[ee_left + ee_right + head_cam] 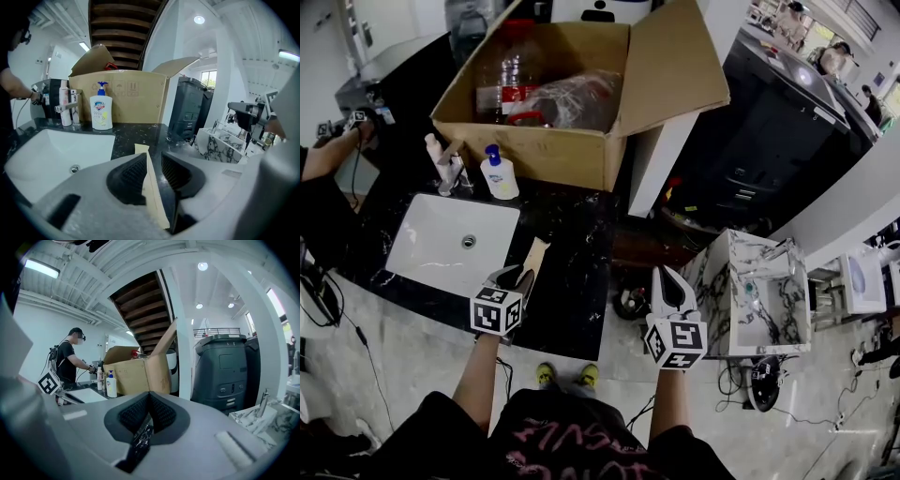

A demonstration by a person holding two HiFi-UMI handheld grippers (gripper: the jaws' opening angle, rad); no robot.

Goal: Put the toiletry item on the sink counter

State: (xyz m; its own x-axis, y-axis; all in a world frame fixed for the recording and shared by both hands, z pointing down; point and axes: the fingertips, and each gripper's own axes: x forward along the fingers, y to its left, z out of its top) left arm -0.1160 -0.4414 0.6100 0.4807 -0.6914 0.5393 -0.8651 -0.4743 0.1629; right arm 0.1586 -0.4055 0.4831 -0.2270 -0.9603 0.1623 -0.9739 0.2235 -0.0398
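L gripper (152,158) is sitting w/ jaws apart, not clamping anything. A slim tan toiletry box (142,150) is showing in the gap between them and resting on the black sink counter (577,248), just right of the white basin (422,246). A pump soap bottle (500,174) is standing behind the basin, in front of an open cardboard box (546,150). R gripper (149,398) is hanging off the counter's right side, jaws together, empty.
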